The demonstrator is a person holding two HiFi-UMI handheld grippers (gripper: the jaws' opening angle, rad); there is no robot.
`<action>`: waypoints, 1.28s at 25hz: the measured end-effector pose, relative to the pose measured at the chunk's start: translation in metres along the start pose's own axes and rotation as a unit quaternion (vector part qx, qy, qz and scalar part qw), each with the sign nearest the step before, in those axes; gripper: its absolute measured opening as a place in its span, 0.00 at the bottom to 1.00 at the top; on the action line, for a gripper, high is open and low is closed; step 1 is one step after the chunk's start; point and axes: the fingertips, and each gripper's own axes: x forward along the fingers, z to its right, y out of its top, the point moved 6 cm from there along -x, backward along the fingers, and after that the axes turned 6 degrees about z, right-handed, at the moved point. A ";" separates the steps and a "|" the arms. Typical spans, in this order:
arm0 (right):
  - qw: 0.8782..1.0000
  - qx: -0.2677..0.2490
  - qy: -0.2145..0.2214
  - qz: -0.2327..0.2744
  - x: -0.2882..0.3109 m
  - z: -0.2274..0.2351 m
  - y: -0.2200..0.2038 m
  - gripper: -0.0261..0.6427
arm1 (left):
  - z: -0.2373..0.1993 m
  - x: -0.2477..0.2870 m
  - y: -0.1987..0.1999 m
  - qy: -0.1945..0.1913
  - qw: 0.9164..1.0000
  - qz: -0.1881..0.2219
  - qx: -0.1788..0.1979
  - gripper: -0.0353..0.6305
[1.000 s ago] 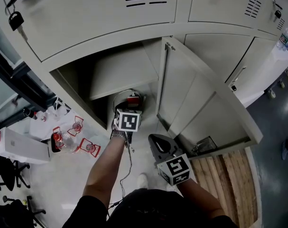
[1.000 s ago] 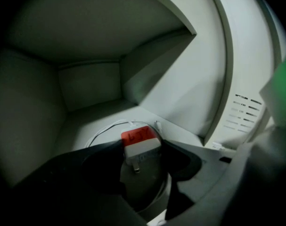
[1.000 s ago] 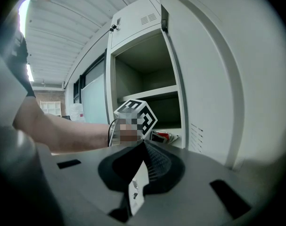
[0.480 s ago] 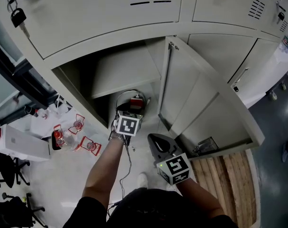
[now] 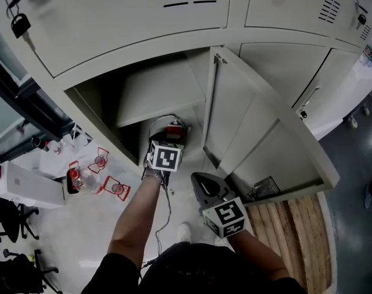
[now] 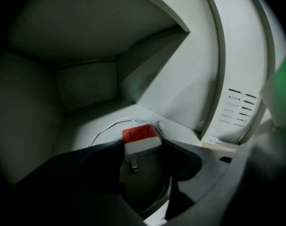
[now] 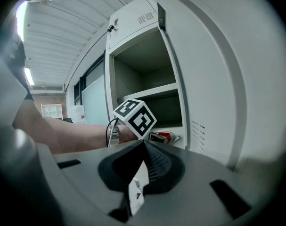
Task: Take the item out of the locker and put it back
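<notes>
Charger (image 6: 136,134) between left tongs (image 6: 143,148), jaws just opening

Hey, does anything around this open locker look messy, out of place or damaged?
Nothing looks damaged. The red-and-white charger has its white cable sprawled in a loose loop on the locker floor, and clear bottles lie scattered on the room floor left of the locker.

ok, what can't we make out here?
- Left gripper view: charger sits between the left gripper's jaws, which have just been opening; whether they press on it is lost in shadow.
- Same view: cable runs under the jaws; its end is hidden.
- Head view: charger mostly behind the left gripper's cube.
- Right gripper view: charger tiny, partly behind that cube.
</notes>
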 end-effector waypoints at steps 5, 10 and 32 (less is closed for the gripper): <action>1.000 0.003 0.002 0.003 -0.003 0.001 0.002 0.04 | -0.001 0.000 0.000 0.002 1.000 0.016 0.014 0.42; 1.000 0.001 0.006 0.003 -0.011 0.000 0.002 0.04 | 0.002 -0.007 0.000 0.012 0.999 0.040 0.030 0.42; 0.994 -0.031 0.100 0.014 -0.067 -0.010 0.008 0.04 | 0.052 -0.119 -0.021 0.084 0.991 0.096 -0.042 0.42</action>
